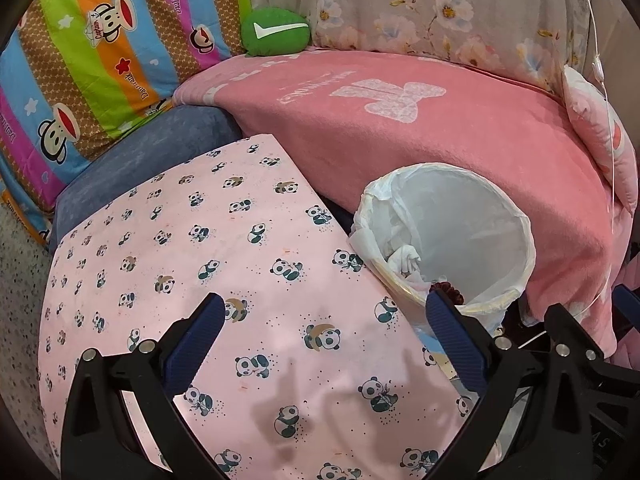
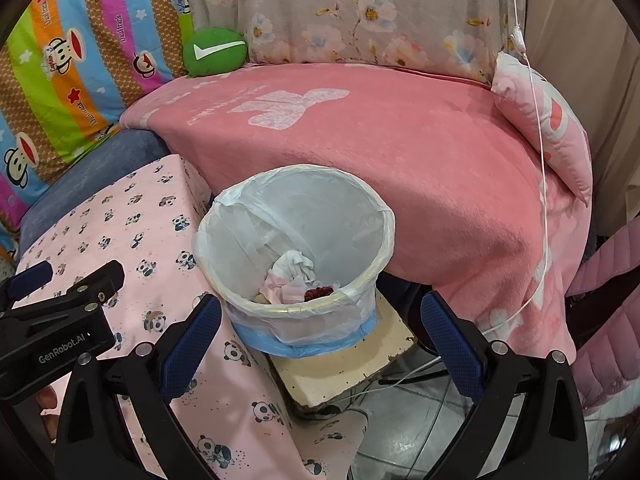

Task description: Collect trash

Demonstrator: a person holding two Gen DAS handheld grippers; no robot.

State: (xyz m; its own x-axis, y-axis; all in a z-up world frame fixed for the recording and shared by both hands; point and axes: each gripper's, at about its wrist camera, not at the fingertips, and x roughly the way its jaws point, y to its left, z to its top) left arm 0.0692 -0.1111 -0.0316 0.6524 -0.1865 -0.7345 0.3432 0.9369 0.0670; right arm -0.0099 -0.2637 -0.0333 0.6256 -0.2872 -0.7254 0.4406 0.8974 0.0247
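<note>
Both grippers stand with their fingers spread wide and nothing between them. The left gripper (image 1: 324,320) hangs over the panda-print cloth (image 1: 224,248) that covers the counter, its right finger (image 1: 452,332) near the bin's near rim, though contact cannot be told. The right gripper (image 2: 320,320) hovers in front of the trash bin (image 2: 296,240), with its fingers framing the bin's lower half and touching neither the liner nor the rim. The left gripper shows at the left edge of the right wrist view, well clear of the bin.

The bin sits off the counter's right edge, on a chipped cream block (image 2: 344,364) above the tiled floor (image 2: 404,444), just in front of the pink blanket (image 2: 400,152) draped over the seat. A white plastic liner (image 2: 248,216) folds over its rim. Inside lie crumpled white and pink tissues (image 2: 292,272) and a dark red scrap (image 2: 318,293), so some trash seems already collected.

No loose trash shows on the cloth in either view, so the step in hand looks like a search for the next piece, or the end of the task. To do it well, sweep the left gripper over the counter's far corner and left edge, keep the fingers wide until a piece is framed, and pass well above the bin, since it looks light and could tip off its block.
</note>
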